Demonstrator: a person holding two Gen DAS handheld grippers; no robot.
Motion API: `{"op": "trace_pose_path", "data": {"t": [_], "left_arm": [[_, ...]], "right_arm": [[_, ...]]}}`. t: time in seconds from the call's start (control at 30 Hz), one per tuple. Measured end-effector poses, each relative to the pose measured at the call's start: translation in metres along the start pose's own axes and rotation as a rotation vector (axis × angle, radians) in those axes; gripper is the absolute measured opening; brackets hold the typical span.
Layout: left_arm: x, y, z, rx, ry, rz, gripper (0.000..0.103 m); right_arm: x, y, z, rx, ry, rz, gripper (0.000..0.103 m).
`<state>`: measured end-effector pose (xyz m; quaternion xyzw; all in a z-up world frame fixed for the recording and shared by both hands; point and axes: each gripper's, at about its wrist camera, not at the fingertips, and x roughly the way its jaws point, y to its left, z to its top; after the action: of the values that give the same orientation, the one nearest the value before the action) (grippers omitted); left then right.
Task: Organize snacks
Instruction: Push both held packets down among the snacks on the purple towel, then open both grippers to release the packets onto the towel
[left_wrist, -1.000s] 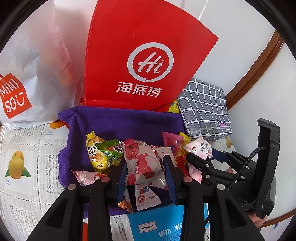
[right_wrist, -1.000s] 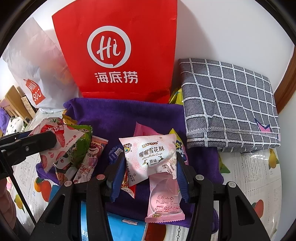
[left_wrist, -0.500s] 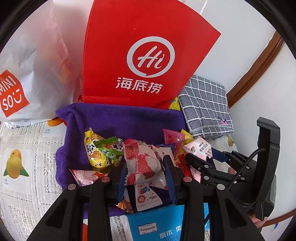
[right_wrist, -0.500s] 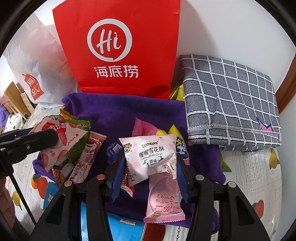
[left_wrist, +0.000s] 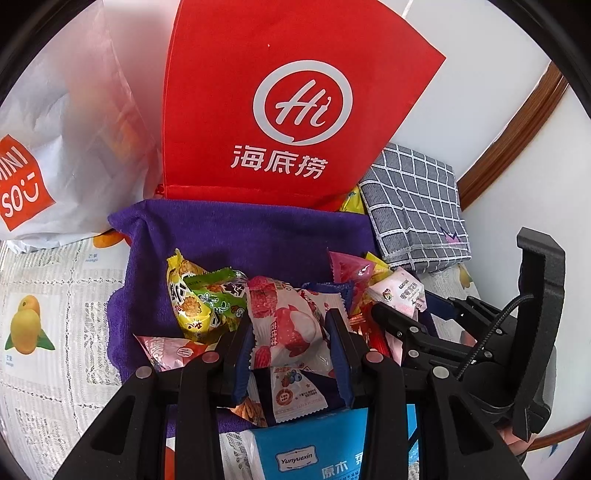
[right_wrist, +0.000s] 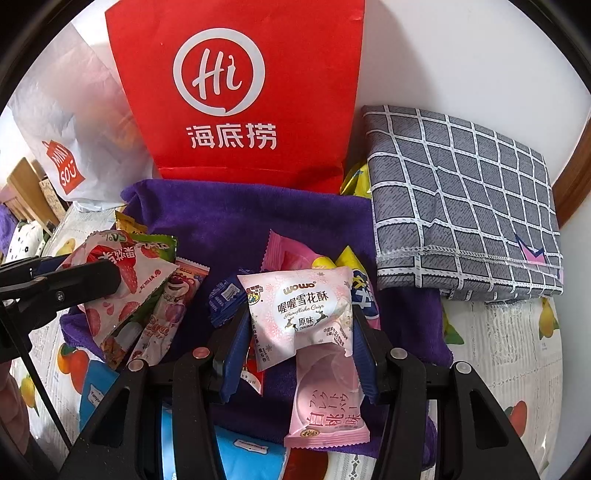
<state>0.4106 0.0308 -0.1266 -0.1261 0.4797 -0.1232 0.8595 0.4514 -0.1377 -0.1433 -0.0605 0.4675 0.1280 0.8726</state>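
The left tongs (left_wrist: 291, 332) are clamped on a strawberry-print snack packet (left_wrist: 286, 321); the right tongs (right_wrist: 299, 332) are clamped on a pale pink WOWO snowflake-crisp packet (right_wrist: 301, 314). Both packets hang above a purple towel (right_wrist: 221, 218) strewn with loose snacks. Beyond the tongs stands a red Haidilao paper bag (right_wrist: 240, 92), with a white Miniso bag (left_wrist: 55, 147) to its left and a folded grey checked cloth (right_wrist: 461, 192) to its right.

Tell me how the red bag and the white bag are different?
The red bag is bright and solid with a white Hi circle; the white bag is see-through and crinkly with a small orange label. The red bag stands straight, the white bag slumps. Both sit behind the purple towel.
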Motion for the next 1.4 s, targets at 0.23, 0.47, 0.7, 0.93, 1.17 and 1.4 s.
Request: {"op": "trace_pose_path", "data": {"t": [0.23, 0.47, 0.7, 0.93, 1.17, 1.4], "left_arm": [[0.005, 0.0, -0.001, 0.004, 0.01, 0.003, 0.035], [0.01, 0.0, -0.001, 0.008, 0.022, 0.008, 0.035], [0.021, -0.005, -0.004, 0.027, 0.02, 0.042, 0.035], [0.027, -0.011, -0.008, 0.072, 0.01, 0.082, 0.035], [0.033, -0.015, -0.009, 0.09, 0.018, 0.113, 0.035], [0.04, -0.013, -0.009, 0.08, 0.049, 0.116, 0.035]], "right_arm": [[0.002, -0.002, -0.001, -0.009, 0.005, -0.006, 0.051], [0.002, -0.002, -0.001, -0.017, 0.006, -0.011, 0.051], [0.008, 0.001, -0.002, -0.044, 0.013, -0.021, 0.052], [0.013, 0.002, -0.003, -0.059, 0.022, -0.026, 0.052], [0.017, 0.005, -0.007, -0.077, 0.038, -0.017, 0.054], [0.022, 0.006, -0.007, -0.096, 0.046, -0.023, 0.056]]}}
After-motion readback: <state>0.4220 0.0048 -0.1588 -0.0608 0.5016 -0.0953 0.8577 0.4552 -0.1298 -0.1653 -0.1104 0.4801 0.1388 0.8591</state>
